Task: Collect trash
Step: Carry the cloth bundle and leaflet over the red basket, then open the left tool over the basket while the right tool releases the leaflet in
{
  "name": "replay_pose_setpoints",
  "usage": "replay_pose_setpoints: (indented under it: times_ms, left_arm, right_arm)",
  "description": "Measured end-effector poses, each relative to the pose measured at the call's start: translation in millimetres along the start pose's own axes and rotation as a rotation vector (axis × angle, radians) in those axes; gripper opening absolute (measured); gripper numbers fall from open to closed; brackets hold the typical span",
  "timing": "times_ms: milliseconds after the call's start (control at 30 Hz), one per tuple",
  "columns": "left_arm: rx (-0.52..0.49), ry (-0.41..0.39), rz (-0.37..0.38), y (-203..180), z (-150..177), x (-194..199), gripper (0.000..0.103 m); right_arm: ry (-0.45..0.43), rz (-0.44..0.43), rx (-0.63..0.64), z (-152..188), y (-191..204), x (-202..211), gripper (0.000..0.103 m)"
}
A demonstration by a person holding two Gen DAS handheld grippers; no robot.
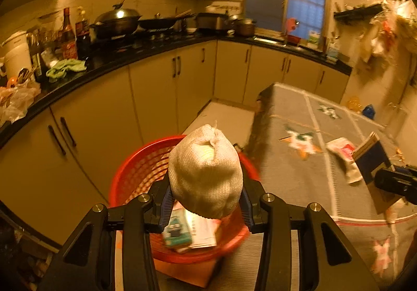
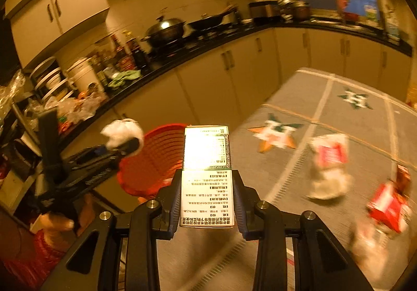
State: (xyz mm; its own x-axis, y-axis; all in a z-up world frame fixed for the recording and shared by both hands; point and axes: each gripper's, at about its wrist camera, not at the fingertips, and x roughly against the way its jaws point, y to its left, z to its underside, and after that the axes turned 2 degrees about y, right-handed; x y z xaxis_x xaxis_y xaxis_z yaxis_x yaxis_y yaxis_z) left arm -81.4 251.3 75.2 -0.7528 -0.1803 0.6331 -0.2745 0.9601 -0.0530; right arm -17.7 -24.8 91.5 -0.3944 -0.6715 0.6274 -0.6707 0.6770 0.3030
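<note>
My left gripper (image 1: 206,202) is shut on a white foam-net fruit wrap (image 1: 206,171) and holds it over the red mesh basket (image 1: 135,171), which holds a small carton and papers (image 1: 192,231). My right gripper (image 2: 207,199) is shut on a white-and-green printed box (image 2: 207,173), held above the table near the basket (image 2: 156,155). The left gripper with the wrap (image 2: 122,134) shows in the right wrist view. A crumpled white-and-red wrapper (image 2: 328,165) and a red packet (image 2: 388,205) lie on the grey tablecloth (image 2: 325,113).
The basket stands on a cardboard box at the table's left edge. A black L-shaped counter (image 1: 125,56) with woks, bottles, a green cloth and plastic bags runs behind. An open dark-blue carton (image 1: 370,158) and a wrapper (image 1: 344,155) lie on the table.
</note>
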Motion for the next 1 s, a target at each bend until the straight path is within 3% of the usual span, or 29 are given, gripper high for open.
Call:
replay_pose_setpoints:
  times_ms: [233, 533, 600, 633, 867, 1000]
  left_arm:
    - [0.036, 0.066, -0.034, 28.7, 6.1, -33.1, 0.041]
    - [0.042, 0.095, -0.056, 43.8, 10.2, -49.1, 0.044]
    - [0.050, 0.109, -0.056, 45.4, 10.9, -51.7, 0.051]
    - [0.052, 0.109, -0.055, 45.7, 11.2, -51.8, 0.053]
    - [0.037, 0.091, -0.049, 36.7, 8.9, -43.4, 0.063]
    - [0.023, 0.058, -0.015, 16.5, 6.8, -26.8, 0.063]
  right_arm:
    - [0.085, -0.076, 0.035, -28.1, 36.5, -61.6, 0.038]
    - [0.157, -0.111, 0.006, -47.2, 50.8, -133.2, 0.039]
    - [0.170, -0.104, -0.004, -49.3, 49.9, -143.0, 0.045]
    - [0.173, -0.106, -0.010, -50.3, 48.6, -144.9, 0.054]
    - [0.112, -0.094, -0.062, -43.4, 23.8, -109.4, 0.057]
    - [0.044, 0.044, -0.074, -18.5, 3.7, -56.3, 0.057]
